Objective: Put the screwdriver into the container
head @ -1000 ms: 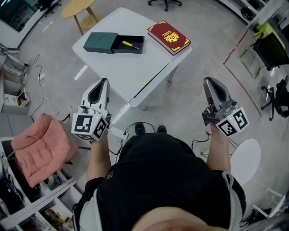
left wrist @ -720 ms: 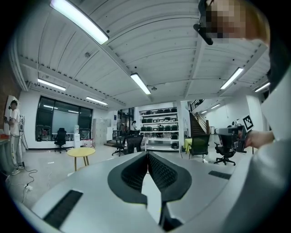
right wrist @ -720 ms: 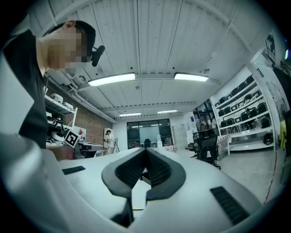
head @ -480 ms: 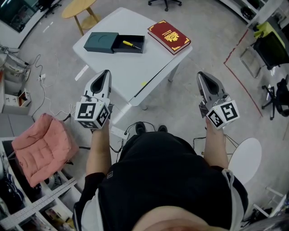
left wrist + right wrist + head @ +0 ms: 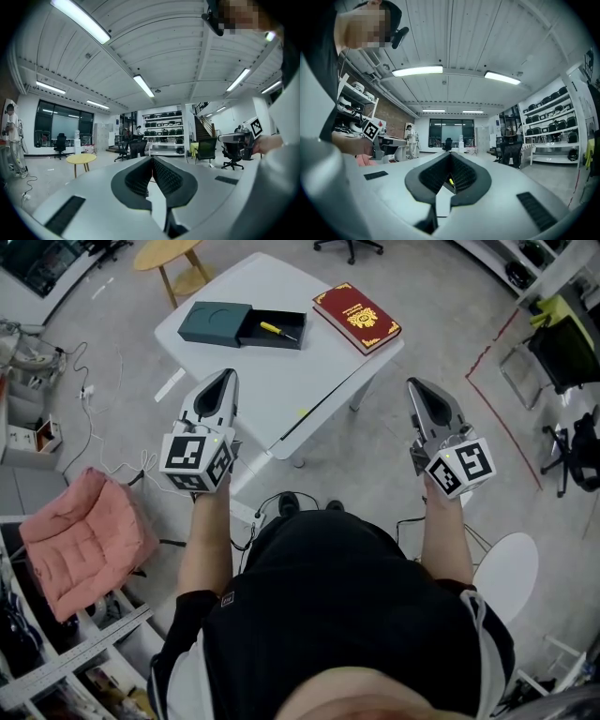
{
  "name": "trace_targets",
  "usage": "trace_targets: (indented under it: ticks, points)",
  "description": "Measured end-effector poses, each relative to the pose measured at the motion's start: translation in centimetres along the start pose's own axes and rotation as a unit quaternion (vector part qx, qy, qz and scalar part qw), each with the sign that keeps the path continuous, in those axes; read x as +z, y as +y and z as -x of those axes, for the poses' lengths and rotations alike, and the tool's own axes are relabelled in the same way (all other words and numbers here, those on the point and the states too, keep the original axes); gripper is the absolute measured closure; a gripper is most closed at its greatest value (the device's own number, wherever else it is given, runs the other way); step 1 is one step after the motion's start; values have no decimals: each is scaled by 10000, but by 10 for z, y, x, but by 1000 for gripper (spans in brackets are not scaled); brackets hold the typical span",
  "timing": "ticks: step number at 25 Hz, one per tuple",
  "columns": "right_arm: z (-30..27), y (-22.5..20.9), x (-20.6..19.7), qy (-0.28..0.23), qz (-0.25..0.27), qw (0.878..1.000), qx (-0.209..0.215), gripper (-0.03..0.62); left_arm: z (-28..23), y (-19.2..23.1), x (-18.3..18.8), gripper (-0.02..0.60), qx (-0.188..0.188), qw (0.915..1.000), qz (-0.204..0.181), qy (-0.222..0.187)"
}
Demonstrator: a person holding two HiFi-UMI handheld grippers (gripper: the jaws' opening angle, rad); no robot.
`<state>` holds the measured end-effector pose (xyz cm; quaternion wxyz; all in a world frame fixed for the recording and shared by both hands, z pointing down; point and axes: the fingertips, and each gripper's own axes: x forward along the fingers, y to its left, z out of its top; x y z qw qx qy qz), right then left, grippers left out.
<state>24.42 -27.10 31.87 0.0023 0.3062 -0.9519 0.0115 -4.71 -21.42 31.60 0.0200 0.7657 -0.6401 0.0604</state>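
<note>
The yellow-handled screwdriver (image 5: 273,330) lies inside the open dark tray (image 5: 292,319) of the container, on the white table (image 5: 281,381). The tray's teal lid part (image 5: 214,322) sits against its left side. My left gripper (image 5: 229,377) hovers over the table's near left edge, shut and holding nothing. My right gripper (image 5: 415,386) hangs off the table's right side above the floor, also shut and holding nothing. Both gripper views look level across the room: the left gripper (image 5: 151,158) and the right gripper (image 5: 450,154) have their jaw tips together.
A red book (image 5: 357,317) lies on the table's far right corner. On the floor are a pink cushion (image 5: 80,545) at the left, cables (image 5: 89,390), a wooden stool (image 5: 173,259) beyond the table and a white round seat (image 5: 506,568) at the right.
Both grippers have moved forward toward the table, the left one now reaching over its near edge. Both stayed shut. The screwdriver has not moved.
</note>
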Motion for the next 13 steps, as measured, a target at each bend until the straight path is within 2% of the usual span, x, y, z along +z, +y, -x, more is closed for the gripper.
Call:
trace_targets:
  ticks: [13]
  points:
    - [-6,1,0,9,-65,9999,79,565,1,0,-3,565,10,10000,-15,59]
